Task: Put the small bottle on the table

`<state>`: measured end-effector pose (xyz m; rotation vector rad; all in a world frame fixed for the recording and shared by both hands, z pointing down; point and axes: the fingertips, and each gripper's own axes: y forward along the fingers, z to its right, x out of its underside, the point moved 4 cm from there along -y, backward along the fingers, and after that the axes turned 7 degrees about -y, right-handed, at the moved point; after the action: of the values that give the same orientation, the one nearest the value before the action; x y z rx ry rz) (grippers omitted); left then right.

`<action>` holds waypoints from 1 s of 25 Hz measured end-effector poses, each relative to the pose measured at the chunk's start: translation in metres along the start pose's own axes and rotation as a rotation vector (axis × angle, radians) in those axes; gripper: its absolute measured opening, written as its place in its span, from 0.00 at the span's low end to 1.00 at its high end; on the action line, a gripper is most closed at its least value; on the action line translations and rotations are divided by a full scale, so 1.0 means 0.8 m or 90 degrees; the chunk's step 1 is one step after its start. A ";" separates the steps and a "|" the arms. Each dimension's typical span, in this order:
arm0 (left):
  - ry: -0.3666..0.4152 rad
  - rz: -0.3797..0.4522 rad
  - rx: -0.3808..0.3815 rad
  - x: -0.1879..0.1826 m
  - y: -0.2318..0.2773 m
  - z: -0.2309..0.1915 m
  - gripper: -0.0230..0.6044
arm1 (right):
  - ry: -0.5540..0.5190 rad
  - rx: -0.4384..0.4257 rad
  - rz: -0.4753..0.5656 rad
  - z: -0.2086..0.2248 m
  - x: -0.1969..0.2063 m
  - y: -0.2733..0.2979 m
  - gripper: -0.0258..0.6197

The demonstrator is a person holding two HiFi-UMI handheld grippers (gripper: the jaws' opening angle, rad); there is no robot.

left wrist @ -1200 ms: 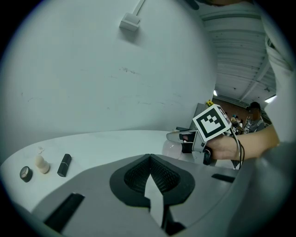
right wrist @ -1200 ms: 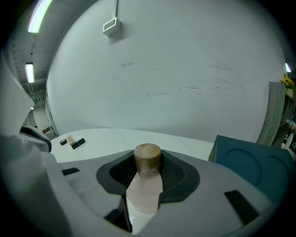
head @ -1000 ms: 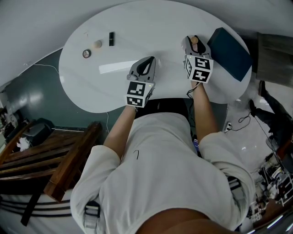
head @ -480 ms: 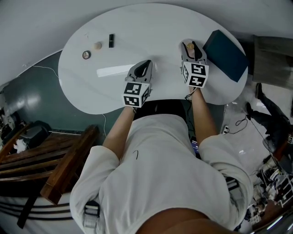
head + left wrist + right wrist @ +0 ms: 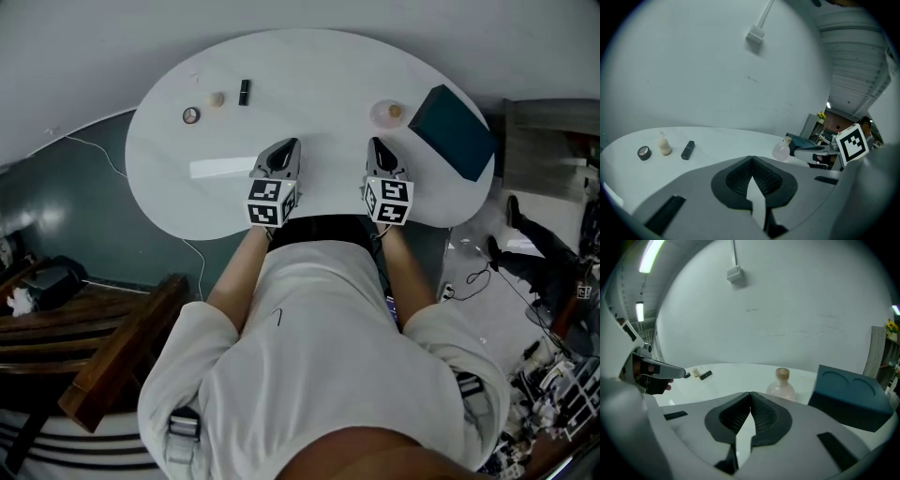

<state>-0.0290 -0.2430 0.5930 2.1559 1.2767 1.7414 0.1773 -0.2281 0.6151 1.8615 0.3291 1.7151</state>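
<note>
The small round bottle (image 5: 386, 113), clear pinkish with a tan cap, stands upright on the white oval table (image 5: 309, 66), just left of a dark blue box (image 5: 450, 130). My right gripper (image 5: 375, 144) sits nearer the table's front edge, apart from the bottle (image 5: 781, 384). Its jaws have just closed and hold nothing; the fingertips meet in the right gripper view (image 5: 750, 394). My left gripper (image 5: 289, 144) is beside it, also shut and empty (image 5: 751, 159). The left gripper view shows the bottle (image 5: 781, 149) far to the right.
At the table's far left lie a round tin (image 5: 191, 115), a small cream bottle (image 5: 217, 98) and a black stick (image 5: 244, 91). A white strip (image 5: 220, 168) lies left of the left gripper. Wooden furniture (image 5: 103, 356) stands on the floor at the left.
Both grippers have drawn back toward the table's near edge. The right gripper has left the bottle, which stays standing beside the blue box, and its jaws have shut empty.
</note>
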 end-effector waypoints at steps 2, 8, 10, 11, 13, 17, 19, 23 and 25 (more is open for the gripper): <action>-0.006 0.015 -0.004 -0.005 -0.019 -0.012 0.06 | -0.014 -0.015 0.013 -0.030 -0.015 -0.004 0.04; -0.021 0.083 -0.033 -0.033 -0.082 -0.043 0.06 | -0.078 -0.091 0.068 -0.127 -0.080 -0.016 0.04; -0.013 0.105 -0.043 -0.044 -0.103 -0.047 0.06 | -0.086 -0.114 0.085 -0.155 -0.103 -0.025 0.04; -0.007 0.117 -0.050 -0.052 -0.112 -0.049 0.06 | -0.090 -0.125 0.097 -0.167 -0.115 -0.029 0.04; 0.000 0.142 -0.059 -0.069 -0.125 -0.055 0.06 | -0.101 -0.144 0.125 -0.186 -0.142 -0.034 0.04; 0.021 0.183 -0.055 -0.106 -0.146 -0.051 0.06 | -0.117 -0.152 0.176 -0.198 -0.186 -0.052 0.04; 0.030 0.211 -0.055 -0.128 -0.159 -0.047 0.06 | -0.127 -0.139 0.199 -0.194 -0.206 -0.061 0.04; 0.058 0.274 -0.052 -0.176 -0.184 -0.031 0.06 | -0.153 -0.113 0.247 -0.179 -0.247 -0.085 0.04; 0.084 0.300 -0.043 -0.198 -0.194 -0.018 0.06 | -0.164 -0.101 0.275 -0.172 -0.268 -0.100 0.04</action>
<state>-0.1248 -0.2505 0.3925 2.4839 0.7499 2.0832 0.0293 -0.2471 0.3933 2.1070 -0.3249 1.6749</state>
